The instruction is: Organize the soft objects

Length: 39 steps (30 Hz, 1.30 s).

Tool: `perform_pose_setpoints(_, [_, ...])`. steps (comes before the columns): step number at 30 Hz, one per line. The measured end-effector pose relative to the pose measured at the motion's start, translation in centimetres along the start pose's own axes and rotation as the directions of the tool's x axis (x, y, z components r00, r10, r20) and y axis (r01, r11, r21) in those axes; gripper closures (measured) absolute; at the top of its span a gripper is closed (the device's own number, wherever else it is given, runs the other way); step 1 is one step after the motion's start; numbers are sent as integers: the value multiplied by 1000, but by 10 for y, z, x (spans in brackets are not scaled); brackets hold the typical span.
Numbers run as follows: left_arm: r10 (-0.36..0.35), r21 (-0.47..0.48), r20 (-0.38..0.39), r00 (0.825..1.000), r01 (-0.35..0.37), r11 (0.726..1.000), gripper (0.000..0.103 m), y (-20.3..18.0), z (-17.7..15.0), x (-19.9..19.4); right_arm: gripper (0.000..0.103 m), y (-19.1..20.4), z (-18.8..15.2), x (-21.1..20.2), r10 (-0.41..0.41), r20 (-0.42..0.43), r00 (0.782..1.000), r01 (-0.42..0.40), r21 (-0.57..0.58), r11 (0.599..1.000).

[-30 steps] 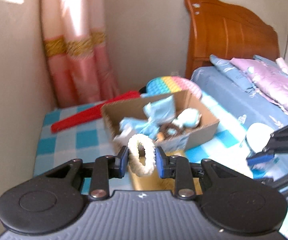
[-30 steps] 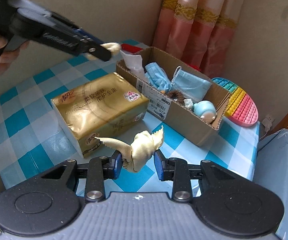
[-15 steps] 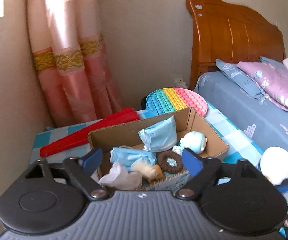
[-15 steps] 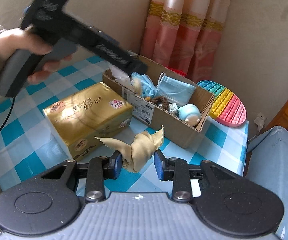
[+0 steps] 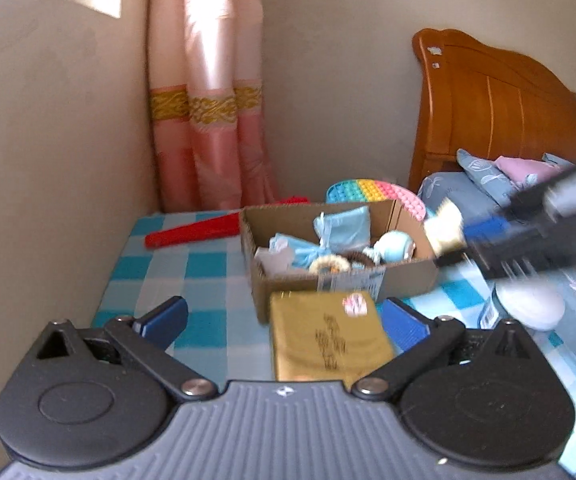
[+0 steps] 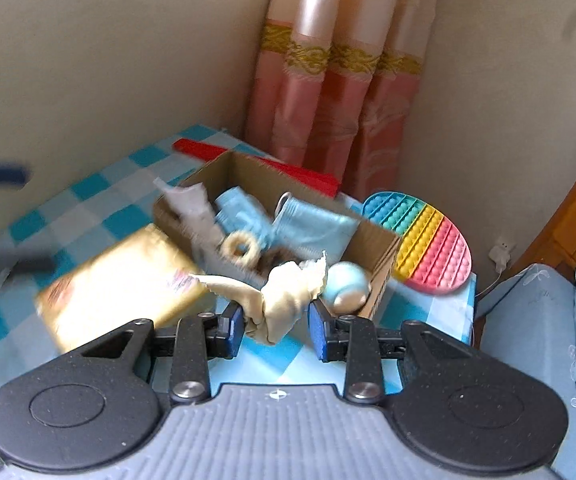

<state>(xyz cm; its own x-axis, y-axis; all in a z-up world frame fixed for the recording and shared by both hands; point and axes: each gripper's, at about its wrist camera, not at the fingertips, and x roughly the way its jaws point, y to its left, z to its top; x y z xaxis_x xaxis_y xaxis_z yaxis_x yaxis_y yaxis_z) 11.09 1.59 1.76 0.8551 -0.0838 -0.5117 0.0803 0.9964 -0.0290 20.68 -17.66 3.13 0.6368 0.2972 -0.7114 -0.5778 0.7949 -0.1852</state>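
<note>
The right gripper (image 6: 276, 326) has its blue-padded jaws clamped on a crumpled cream-yellow cloth (image 6: 278, 300), the fabric bunched between the pads with one tail trailing off to the left. Right ahead of those jaws sits the open brown cardboard box (image 6: 384, 256), and that's the relation that counts: the box lies forward of the cloth and a little below it, with its long axis running from near-left to far-right across the right wrist view. The cloth hangs just at the box's near wall, close to the pale blue round toy (image 6: 346, 280) at the box's right end.

Inside the box: light blue face masks (image 6: 312, 224), a cream fuzzy ring scrunchie (image 6: 242, 248) and crumpled white tissue (image 6: 192, 204).

The left gripper (image 5: 284, 320) hangs wide open and empty, hovering above the gold plastic tissue pack (image 5: 328, 336) that lies just in front of the box. From its camera the right gripper is seen level with the box's right end, blurred.

So the right hand is the nearer one with cargo. My read: a short push forward over the box wall, then release, ideally toward the middle where there's room.
</note>
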Motion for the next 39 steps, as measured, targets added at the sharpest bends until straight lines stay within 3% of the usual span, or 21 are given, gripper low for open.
perform_pose_setpoints(3, [20, 16, -7, 1000, -20, 1000, 1, -2, -8, -5, 62, -8, 20, 21, -5, -13, 1000, 6, 31, 1000])
perform_pose_setpoints(4, [25, 20, -8, 1000, -25, 999, 1, -2, -10, -6, 53, -10, 25, 28, -12, -16, 1000, 13, 40, 999])
perform_pose_setpoints(5, [32, 20, -8, 999, -31, 999, 1, -2, -11, -7, 31, -12, 31, 35, -30, -14, 999, 31, 58, 998])
perform_pose_setpoints(7, [36, 22, -7, 999, -36, 999, 1, -1, -13, -9, 2, -14, 36, 43, -48, -3, 999, 48, 82, 996])
perform_pose_setpoints(8, [39, 23, -9, 999, -38, 999, 1, 0, -13, -9, 0, -16, 37, 44, -43, 17, 999, 41, 101, 994])
perform_pose_setpoints(18, [58, 3, 4, 998, -58, 998, 1, 7, -17, -14, 0, -10, 28, 29, 0, 13, 1000, -3, 162, 987])
perform_pose_setpoints(26, [120, 4, -1, 993, -120, 993, 1, 4, -16, -18, 0, 8, -2, -10, -74, -84, 994, 97, 319, 943])
perform_pose_setpoints(33, [145, -22, -81, 986, -147, 989, 1, -3, -3, -21, 0, 35, -36, -47, -137, -105, 985, 167, 396, 903])
perform_pose_setpoints(39, [115, -38, -192, 975, -124, 992, 1, -11, 3, -25, 0, 49, -52, -69, -169, -132, 977, 211, 447, 869])
